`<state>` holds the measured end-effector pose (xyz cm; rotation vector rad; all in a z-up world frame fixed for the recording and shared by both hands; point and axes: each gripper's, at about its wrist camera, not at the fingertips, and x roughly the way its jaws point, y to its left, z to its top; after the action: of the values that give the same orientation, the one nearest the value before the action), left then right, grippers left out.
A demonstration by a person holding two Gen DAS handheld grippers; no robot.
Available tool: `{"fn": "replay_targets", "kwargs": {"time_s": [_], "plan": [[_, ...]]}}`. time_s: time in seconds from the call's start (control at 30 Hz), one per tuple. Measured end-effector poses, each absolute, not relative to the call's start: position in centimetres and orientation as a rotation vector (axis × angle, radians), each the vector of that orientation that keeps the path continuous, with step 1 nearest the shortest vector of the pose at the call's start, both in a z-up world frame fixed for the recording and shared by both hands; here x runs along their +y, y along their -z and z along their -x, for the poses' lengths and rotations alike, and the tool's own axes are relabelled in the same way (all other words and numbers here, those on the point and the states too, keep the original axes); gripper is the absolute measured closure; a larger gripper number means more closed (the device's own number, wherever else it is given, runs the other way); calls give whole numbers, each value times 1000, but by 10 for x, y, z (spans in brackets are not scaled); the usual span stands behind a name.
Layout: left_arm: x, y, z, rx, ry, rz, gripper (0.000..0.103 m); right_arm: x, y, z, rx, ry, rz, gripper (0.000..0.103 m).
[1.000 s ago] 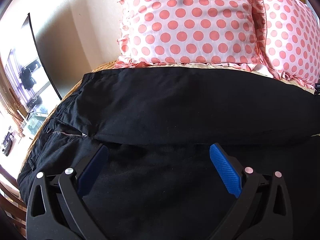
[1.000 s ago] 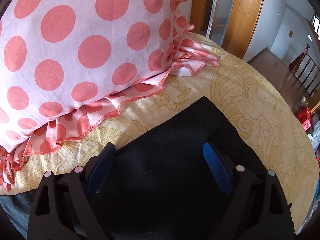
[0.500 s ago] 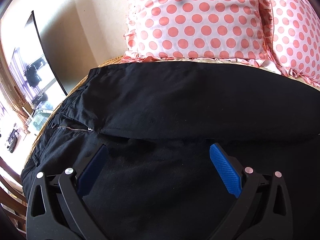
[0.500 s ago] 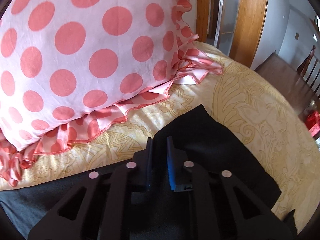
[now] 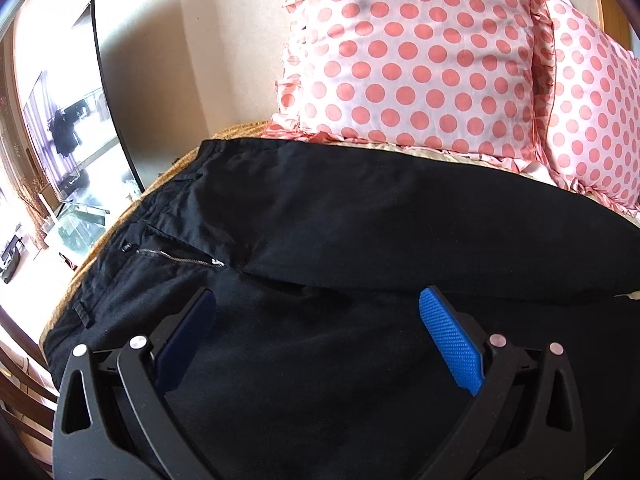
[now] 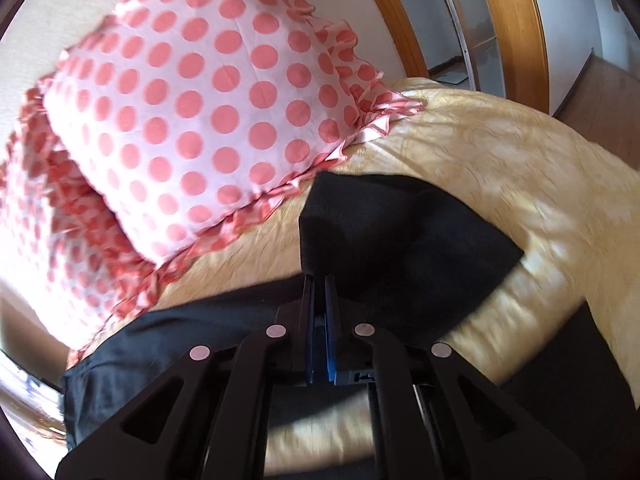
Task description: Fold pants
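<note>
Black pants (image 5: 360, 220) lie spread across the yellow bed, waistband and zipper (image 5: 176, 258) at the left, one leg lapped over the other. My left gripper (image 5: 316, 308) is open, hovering just above the pants near the crotch, holding nothing. In the right wrist view my right gripper (image 6: 319, 280) is shut on the hem end of a pants leg (image 6: 400, 232), which is lifted off the yellow bedspread (image 6: 500, 168) and hangs as a raised flap.
Two pink polka-dot pillows (image 5: 408, 52) (image 6: 192, 120) lean at the head of the bed. A dark curved screen (image 5: 108, 92) stands left of the bed. A wooden door frame (image 6: 512, 20) is at the right, with floor beyond the bed edge.
My right gripper closed on the pants leg end and has lifted and pulled it back from the pillow. My left gripper stayed open and drifted slightly.
</note>
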<state>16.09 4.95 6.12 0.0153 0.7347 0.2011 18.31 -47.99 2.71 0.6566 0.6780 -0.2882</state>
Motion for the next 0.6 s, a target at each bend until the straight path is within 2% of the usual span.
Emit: {"fn": "replay_targets", "kwargs": {"time_s": [0.2, 0.43, 0.5, 0.53, 0.57, 0.6], "plan": [[67, -92, -182, 679, -214, -66, 2, -462, -24, -109, 641, 274, -678, 100], [92, -106, -261, 749, -227, 29, 2, -464, -9, -94, 691, 228, -751, 97], [98, -104, -276, 754, -245, 70, 2, -466, -9, -94, 690, 195, -803, 83], [101, -101, -284, 752, -264, 87, 2, -466, -9, -94, 693, 188, -813, 64], [103, -97, -289, 751, -282, 94, 2, -465, -10, -94, 694, 173, -825, 54], [102, -95, -291, 749, -291, 93, 2, -464, -10, -96, 692, 163, -836, 53]]}}
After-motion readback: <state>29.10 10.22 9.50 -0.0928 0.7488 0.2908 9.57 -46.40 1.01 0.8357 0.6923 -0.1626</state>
